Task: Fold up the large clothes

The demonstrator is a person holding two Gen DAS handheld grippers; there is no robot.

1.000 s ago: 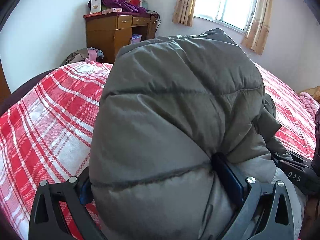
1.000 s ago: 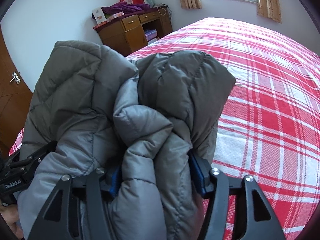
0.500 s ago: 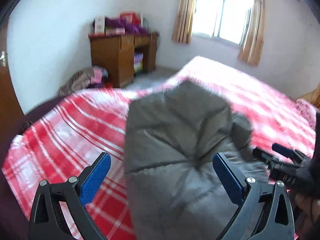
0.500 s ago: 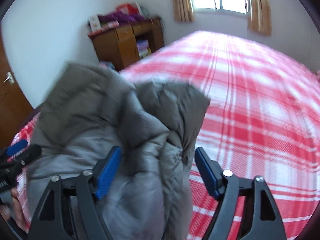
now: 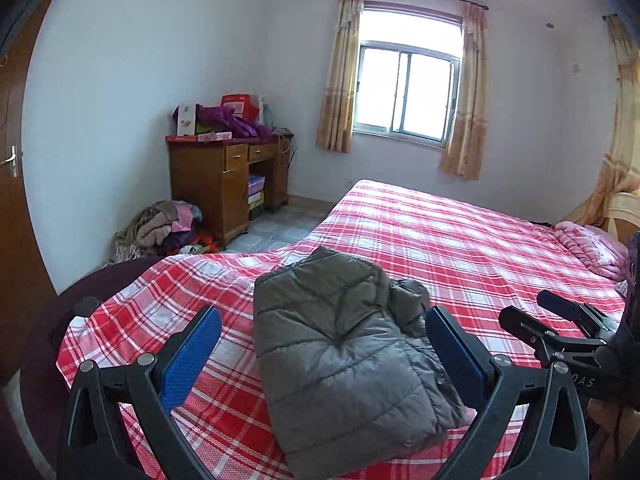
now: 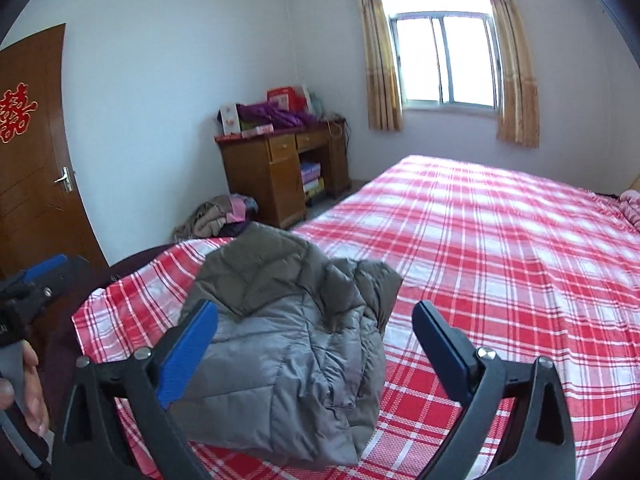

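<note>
A grey quilted puffer jacket (image 5: 340, 360) lies folded in a compact bundle on the near corner of the red plaid bed (image 5: 460, 248). It also shows in the right wrist view (image 6: 288, 344). My left gripper (image 5: 320, 332) is open and empty, raised above and behind the jacket, jaws wide apart. My right gripper (image 6: 316, 328) is also open and empty, held over the jacket's near edge. The right gripper shows at the right edge of the left wrist view (image 5: 560, 320). The left gripper shows at the left edge of the right wrist view (image 6: 32, 280).
A wooden desk (image 5: 228, 176) with boxes and purple cloth stands by the far wall, under a curtained window (image 5: 404, 92). A heap of clothes (image 5: 160, 228) lies on the floor beside it. A pink blanket (image 5: 592, 248) lies at the bed's far right. A brown door (image 6: 32, 152) is at left.
Both grippers held the jacket a second ago. They have opened, let the jacket down onto the bed, and drawn back and up away from it.
</note>
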